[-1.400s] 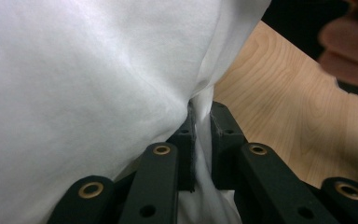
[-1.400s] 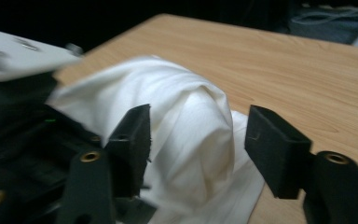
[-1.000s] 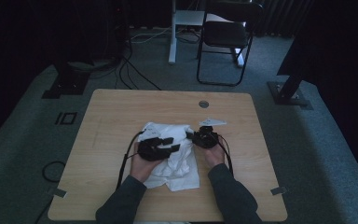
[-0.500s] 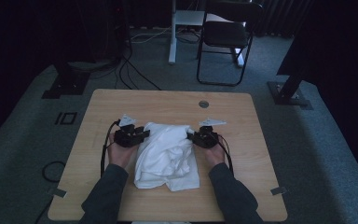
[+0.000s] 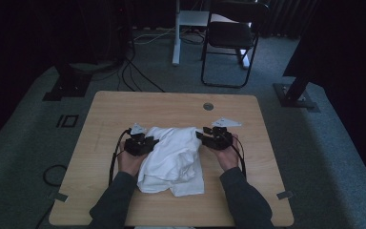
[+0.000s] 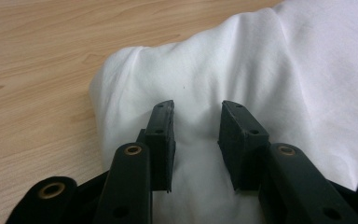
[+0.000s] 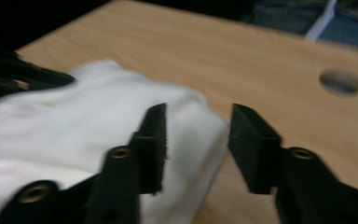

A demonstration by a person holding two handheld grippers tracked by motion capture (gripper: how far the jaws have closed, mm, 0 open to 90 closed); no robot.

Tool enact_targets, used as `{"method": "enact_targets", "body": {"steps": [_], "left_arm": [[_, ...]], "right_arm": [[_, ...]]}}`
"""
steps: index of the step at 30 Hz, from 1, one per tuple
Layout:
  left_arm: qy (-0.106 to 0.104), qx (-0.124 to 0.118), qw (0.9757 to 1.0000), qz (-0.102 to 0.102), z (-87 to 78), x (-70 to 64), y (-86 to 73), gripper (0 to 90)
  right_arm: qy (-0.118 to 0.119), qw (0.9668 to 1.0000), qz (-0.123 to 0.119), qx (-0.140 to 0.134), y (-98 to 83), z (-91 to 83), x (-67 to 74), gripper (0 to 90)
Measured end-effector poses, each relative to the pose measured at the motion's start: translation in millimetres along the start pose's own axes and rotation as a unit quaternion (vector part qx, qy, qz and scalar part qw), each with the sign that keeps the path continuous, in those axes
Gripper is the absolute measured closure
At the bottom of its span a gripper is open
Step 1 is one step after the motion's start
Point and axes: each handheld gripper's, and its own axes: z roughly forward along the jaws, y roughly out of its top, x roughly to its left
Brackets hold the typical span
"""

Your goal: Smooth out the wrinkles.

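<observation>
On the wooden table, both hand-held grippers gape beside unlabelled white cloth.

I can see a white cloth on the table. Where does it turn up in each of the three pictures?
High view: the white cloth lies mid-table, between the two grippers.
Left gripper view: it covers the centre and right, under and beyond the open jaws.
Right gripper view: it fills the left half, blurred.
Shared landmark: the wooden table under the cloth appears in all three.
</observation>
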Motion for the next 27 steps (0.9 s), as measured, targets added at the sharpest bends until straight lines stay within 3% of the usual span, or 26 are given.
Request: {"method": "enact_targets", "body": {"steps": [3,7,9,10,13,20,22,24,27], "left_arm": [[0.001,-0.002,1.0,-0.006,-0.3,0.1,-0.3,65.3],[0.002,-0.005,0.9999,-0.009,-1.6,0.9,-0.5,63.5],[0.002,-0.005,0.9999,-0.009,-2.2,1.8,-0.3,62.3],[0.001,-0.006,0.9999,-0.011,-2.5,2.4,-0.2,61.8],[0.001,-0.007,0.9999,-0.014,-3.4,3.7,0.0,60.5],[-0.003,-0.007,0.9998,-0.016,-2.7,4.1,0.5,61.1],[0.002,-0.001,1.0,-0.009,-0.7,3.1,0.5,61.7],[-0.001,-0.002,0.9999,-0.015,-0.1,4.1,0.5,61.8],[-0.002,0.003,0.9999,-0.013,2.1,3.8,0.0,61.7]], "right_arm": [[0.015,0.9993,-0.034,-0.01,10.8,-5.8,18.9,67.6],[0.022,0.9973,-0.068,0.018,12.7,11.0,37.8,53.9],[0.028,0.9965,-0.068,0.04,9.6,22.2,40.0,52.8],[0.03,0.9958,-0.07,0.051,7.2,27.7,40.3,55.8],[0.017,0.9942,-0.079,0.071,1.1,34.7,39.5,84.3],[0.014,0.9972,-0.07,0.022,8.6,7.8,29.5,88.5],[-0.004,0.9981,-0.061,-0.006,15.5,-8.0,22.7,88.6],[-0.005,0.9985,-0.05,-0.019,17.8,-15.1,17.7,88.7],[-0.02,0.9981,-0.056,-0.015,16.0,-22.0,14.9,88.9]]}}
